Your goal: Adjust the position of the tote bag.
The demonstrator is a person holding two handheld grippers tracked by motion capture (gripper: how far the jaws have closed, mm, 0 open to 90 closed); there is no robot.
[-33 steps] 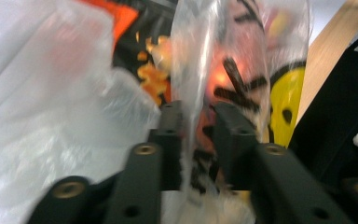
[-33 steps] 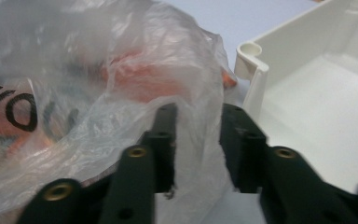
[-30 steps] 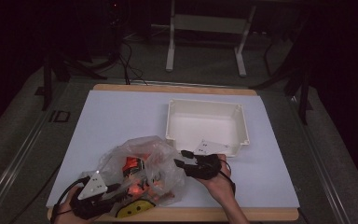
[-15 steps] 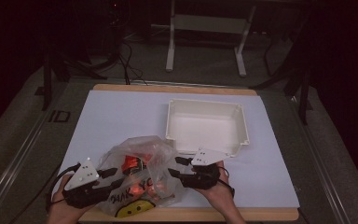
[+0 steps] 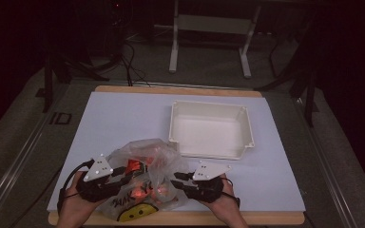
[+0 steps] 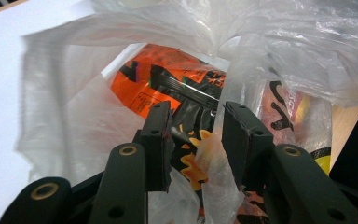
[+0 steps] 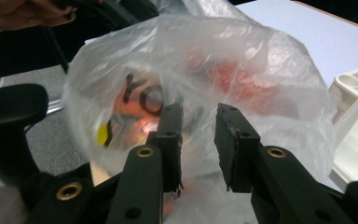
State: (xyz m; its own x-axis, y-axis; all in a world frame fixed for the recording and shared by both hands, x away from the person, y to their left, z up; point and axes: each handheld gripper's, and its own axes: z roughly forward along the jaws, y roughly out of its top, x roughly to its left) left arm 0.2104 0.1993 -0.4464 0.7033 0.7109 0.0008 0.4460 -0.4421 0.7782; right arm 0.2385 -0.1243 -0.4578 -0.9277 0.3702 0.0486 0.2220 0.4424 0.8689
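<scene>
White tabletop (image 5: pixel 123 118) carries a clear plastic bag (image 5: pixel 145 178) of orange snack packets between both hand-held grippers; a white tray (image 5: pixel 211 129) sits beyond the right one. Left hand-held gripper (image 6: pixel 193 140) has been closing partway, film between its jaws, not visibly pinched. Right hand-held gripper (image 7: pixel 198 140) has just been closing against the bag's side, gap remaining. Judged step: gripping the bag; next, pinch firmly.

Dim high view, dark surroundings; brighter close views (soft, slightly blurred) with glare.

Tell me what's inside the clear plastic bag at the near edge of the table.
Through the plastic bag show orange packets with black print, several crumpled together. Folds of film blur the rest, so their count and whatever lies beneath stay hidden.
</scene>
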